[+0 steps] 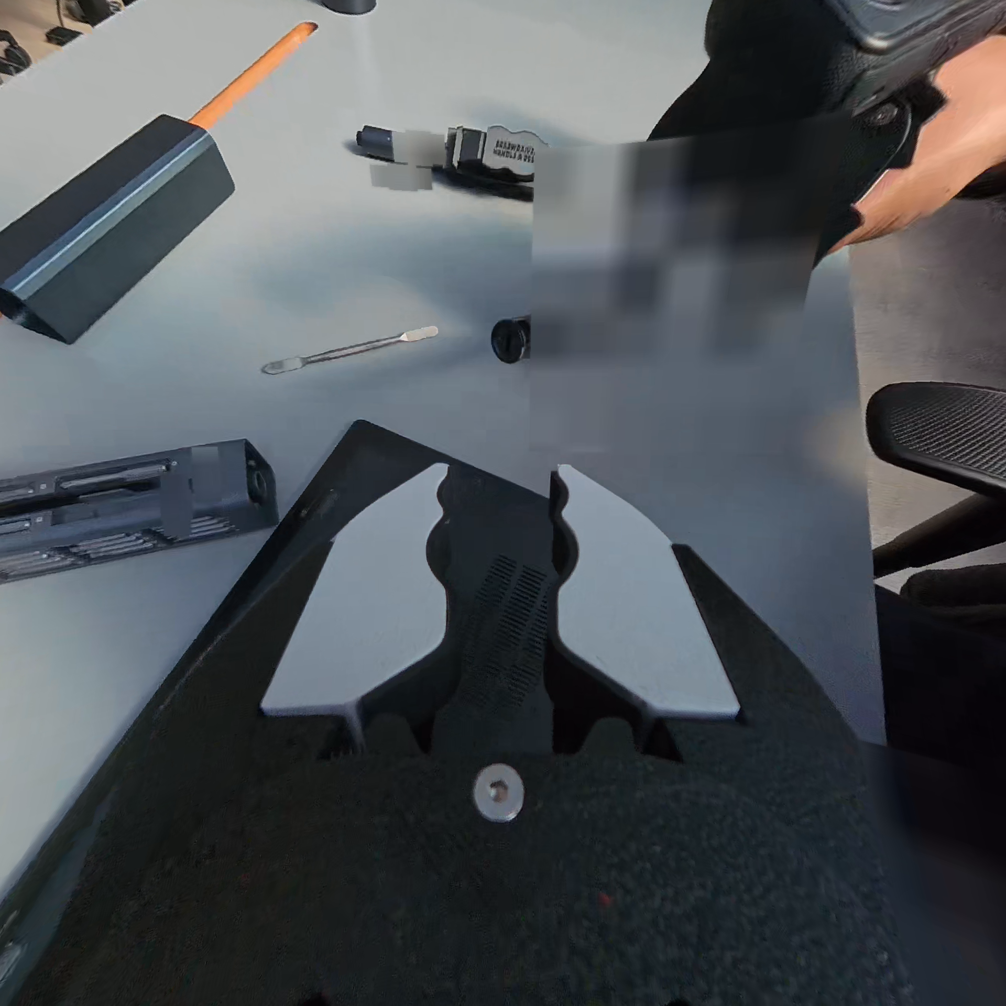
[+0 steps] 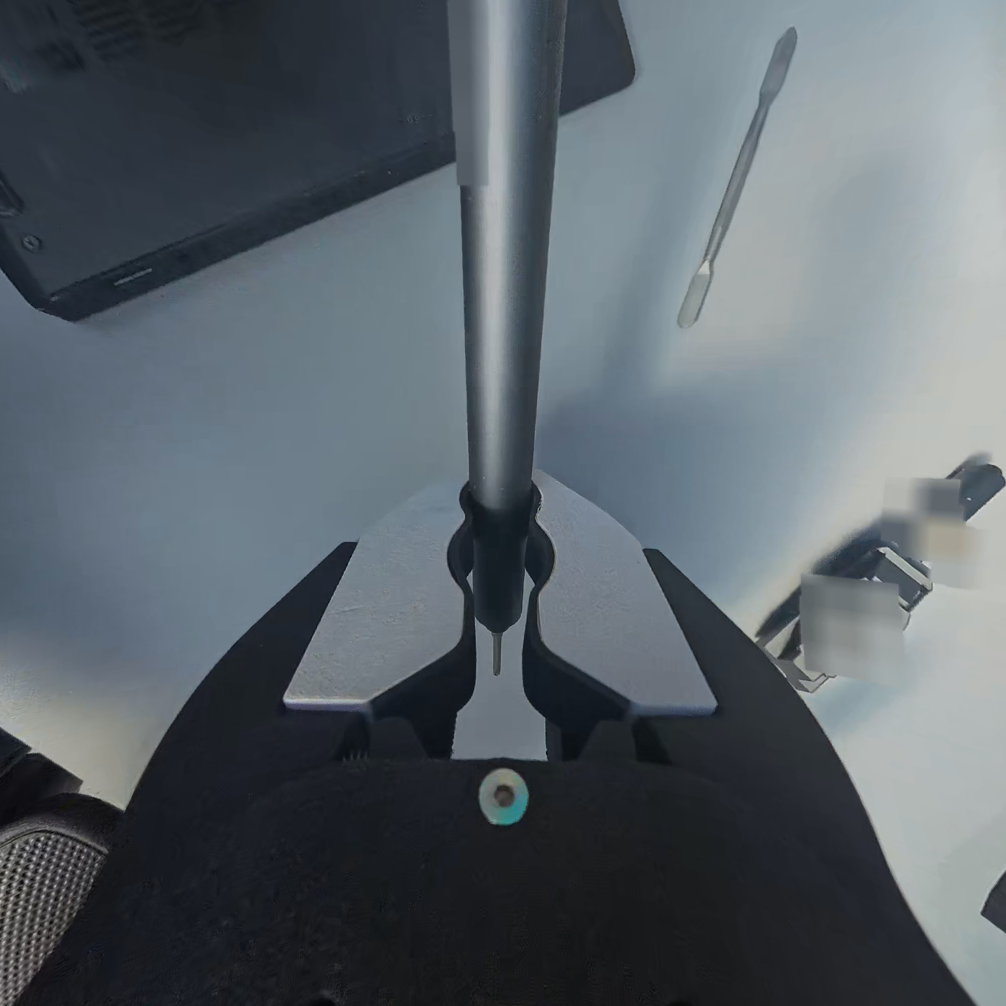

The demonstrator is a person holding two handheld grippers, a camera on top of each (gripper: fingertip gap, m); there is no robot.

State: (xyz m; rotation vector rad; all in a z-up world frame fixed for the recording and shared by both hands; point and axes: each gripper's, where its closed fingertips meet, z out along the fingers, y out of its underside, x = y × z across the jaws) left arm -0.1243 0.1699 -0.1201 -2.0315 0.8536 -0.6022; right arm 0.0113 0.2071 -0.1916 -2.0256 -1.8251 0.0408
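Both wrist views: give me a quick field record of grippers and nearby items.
left gripper: open, empty, above black vented laptop base
right gripper: shut on grey metal pen-shaped screwdriver, bit pointing toward camera
surface: pale grey table
nearby: slim metal spatula tool; open dark bit case; dark prism-shaped case

Pale grey table, matte, filling most of both views. At ten o'clock in the left wrist view, a dark prism-shaped case beside an orange rod. At nine o'clock, an open bit tray. Near centre, a slim metal spudger lying flat; at twelve, a small dark tool. At six, a black laptop base, vented underside up.
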